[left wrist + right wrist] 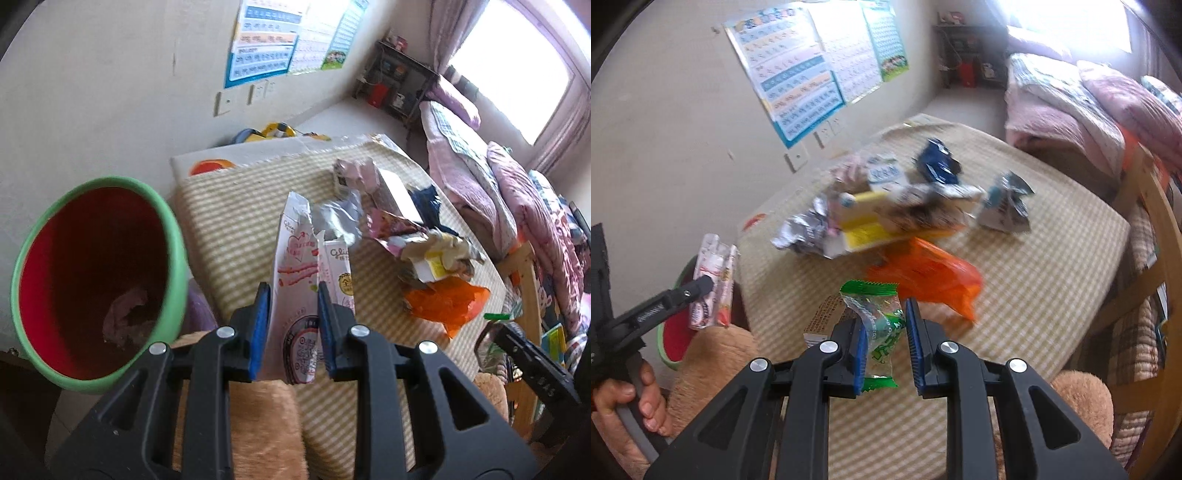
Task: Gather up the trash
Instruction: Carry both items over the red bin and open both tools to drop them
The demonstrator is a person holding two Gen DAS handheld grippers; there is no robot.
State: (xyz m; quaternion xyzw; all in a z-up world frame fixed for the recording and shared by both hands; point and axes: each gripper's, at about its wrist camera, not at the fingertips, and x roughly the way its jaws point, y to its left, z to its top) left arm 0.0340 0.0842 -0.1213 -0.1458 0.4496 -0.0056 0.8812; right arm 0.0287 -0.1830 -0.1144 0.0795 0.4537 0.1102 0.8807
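We find the left gripper point(291, 328) grasping a torn carton point(295, 266), the right gripper point(886, 350) clenched on a green wrapper point(879, 325); carry each squarely above the bin point(92, 280) before releasing.

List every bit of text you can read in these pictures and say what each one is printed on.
"Gli": start of a brand word, rest cut off, on the torn white and pink snack box clamped in the left hand-held gripper.
QR code on that box: too small to read.
Green and clear plastic wrapper in the right hand-held gripper: blurred.
Blue wall charts: too small.
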